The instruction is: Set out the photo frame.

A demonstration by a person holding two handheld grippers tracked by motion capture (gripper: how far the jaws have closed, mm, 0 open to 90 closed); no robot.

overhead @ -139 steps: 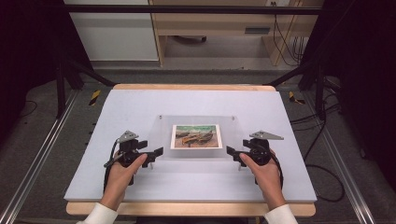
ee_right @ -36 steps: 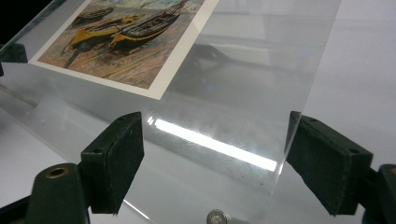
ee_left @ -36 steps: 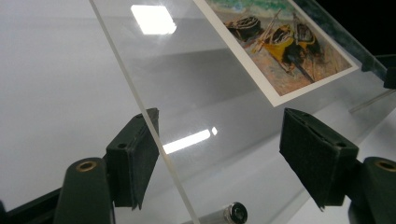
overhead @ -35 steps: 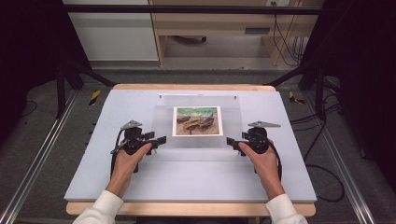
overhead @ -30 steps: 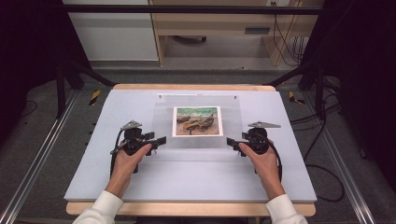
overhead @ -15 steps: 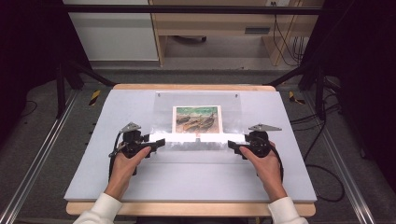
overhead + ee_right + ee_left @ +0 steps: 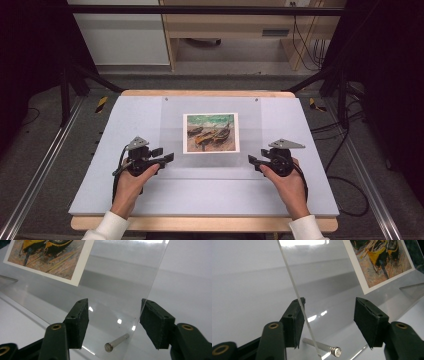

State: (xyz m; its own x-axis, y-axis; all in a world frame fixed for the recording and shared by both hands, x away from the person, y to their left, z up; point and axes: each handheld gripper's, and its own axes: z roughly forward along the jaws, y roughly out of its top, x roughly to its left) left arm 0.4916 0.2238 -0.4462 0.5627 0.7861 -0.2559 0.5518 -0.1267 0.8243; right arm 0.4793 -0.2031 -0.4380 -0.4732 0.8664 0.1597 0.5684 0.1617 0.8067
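A clear acrylic sheet (image 7: pixel 172 125) carrying a boat picture (image 7: pixel 211 132) stands tilted on the pale blue table top (image 7: pixel 120 130). My left gripper (image 7: pixel 164 154) is at its near left corner and my right gripper (image 7: pixel 251 161) at its near right corner. In the left gripper view the left gripper (image 7: pixel 328 315) is open, and the sheet's edge (image 7: pixel 294 290) runs past one pad. In the right gripper view the right gripper (image 7: pixel 113 315) is open too, with the sheet's edge (image 7: pixel 150 285) beside one pad. A small metal pin (image 7: pixel 322 348) (image 7: pixel 117 341) shows behind the sheet in both.
A second clear panel (image 7: pixel 412 286) lies flat beneath the tilted sheet. Two small screws (image 7: pixel 256 99) mark the sheet's far corners. Metal rails (image 7: pixel 45 165) run along both sides of the table, with cables on the floor (image 7: pixel 345 180) at the right.
The sheet with its picture was slid away from the person, then its far edge came up, so its outline now reaches further back. Both hands have stayed at its near corners.
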